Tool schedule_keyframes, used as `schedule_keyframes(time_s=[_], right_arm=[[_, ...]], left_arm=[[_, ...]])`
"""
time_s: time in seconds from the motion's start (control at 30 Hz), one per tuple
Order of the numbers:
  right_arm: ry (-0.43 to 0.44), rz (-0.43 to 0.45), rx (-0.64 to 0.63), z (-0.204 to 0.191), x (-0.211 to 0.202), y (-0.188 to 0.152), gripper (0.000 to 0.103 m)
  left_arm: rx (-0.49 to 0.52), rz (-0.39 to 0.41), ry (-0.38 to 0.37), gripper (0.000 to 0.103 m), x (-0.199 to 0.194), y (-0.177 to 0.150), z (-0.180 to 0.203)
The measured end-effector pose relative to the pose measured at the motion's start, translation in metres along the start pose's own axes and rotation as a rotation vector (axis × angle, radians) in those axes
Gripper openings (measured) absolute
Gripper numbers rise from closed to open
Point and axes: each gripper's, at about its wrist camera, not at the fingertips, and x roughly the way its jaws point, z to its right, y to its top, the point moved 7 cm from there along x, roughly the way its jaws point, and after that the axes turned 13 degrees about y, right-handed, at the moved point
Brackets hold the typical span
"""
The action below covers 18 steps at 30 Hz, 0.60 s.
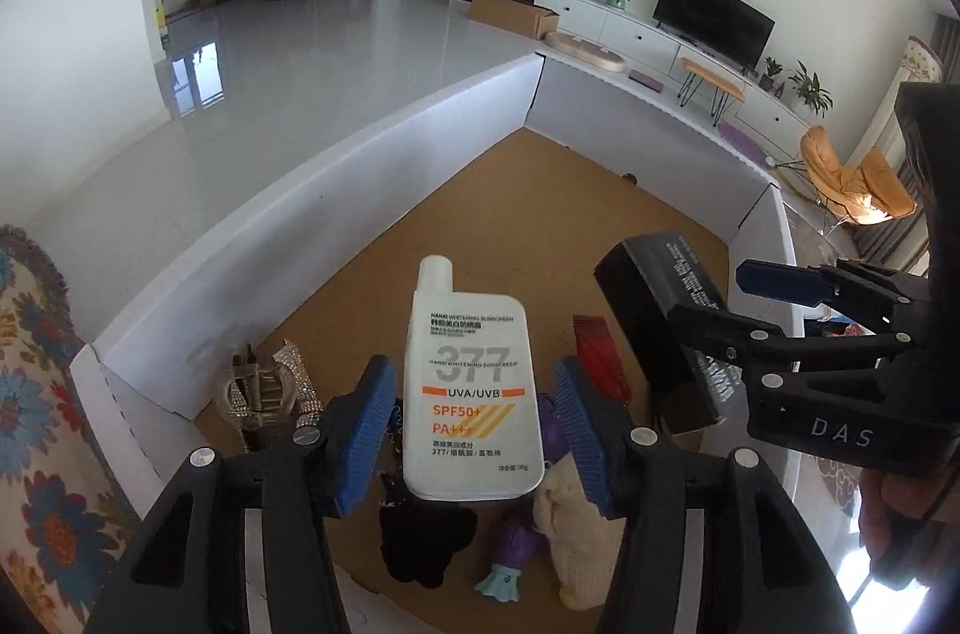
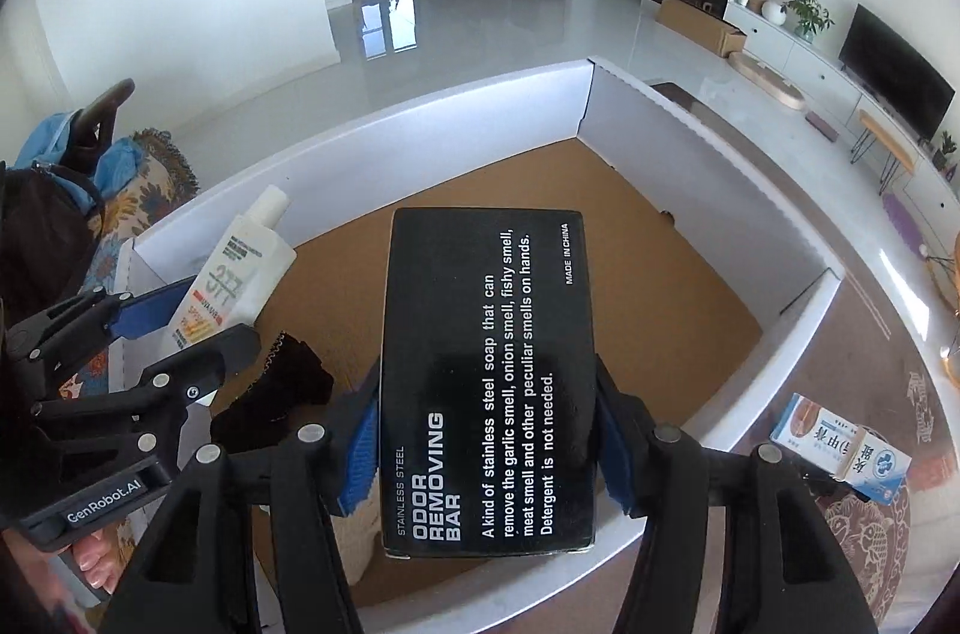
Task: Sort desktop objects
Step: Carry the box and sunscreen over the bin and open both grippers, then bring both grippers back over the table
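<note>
Sunscreen bottle (image 1: 471, 382) loose between left gripper (image 1: 474, 430) pads, odor-bar box (image 2: 487, 382) clamped in right gripper (image 2: 487, 448); release low over the white bin (image 2: 420, 124).

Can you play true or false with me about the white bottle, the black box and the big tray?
1. The white bottle has SPF50+ printed on it. True.
2. The tray's floor is green. False: its floor is brown, with white walls around it.
3. The black box says ODOR REMOVING BAR. True.
4. The TV is showing a cartoon. False: its screen is dark.
5. The white bottle is between the blue pads of the left claw, with a gap on each side. True.
</note>
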Motion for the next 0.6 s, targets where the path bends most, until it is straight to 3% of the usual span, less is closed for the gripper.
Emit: schedule_keyframes(time_s=[0.03,0.07,0.17,0.3,0.47,0.6], right_arm=[[-0.004,-0.010,0.011,0.002,0.007,-0.002,0.067],[-0.006,-0.002,0.023,0.004,0.008,-0.004,0.074],[0.020,0.091,0.052,0.011,-0.013,-0.010,0.080],[-0.026,0.218,0.049,0.030,-0.062,-0.034,0.094],[-0.172,0.292,0.098,0.080,-0.113,-0.103,0.100],[-0.291,0.246,0.219,0.137,-0.133,-0.193,0.101]], left_arm=[[-0.005,-0.006,0.011,0.080,0.002,-0.004,0.000],[-0.010,0.011,0.021,0.081,0.000,-0.006,0.000],[-0.029,0.087,0.013,0.082,-0.018,-0.007,-0.003],[-0.018,0.177,-0.041,0.082,-0.058,-0.010,0.025],[0.098,0.310,-0.217,0.091,-0.126,-0.023,0.116],[0.243,0.367,-0.366,0.103,-0.168,-0.066,0.192]])
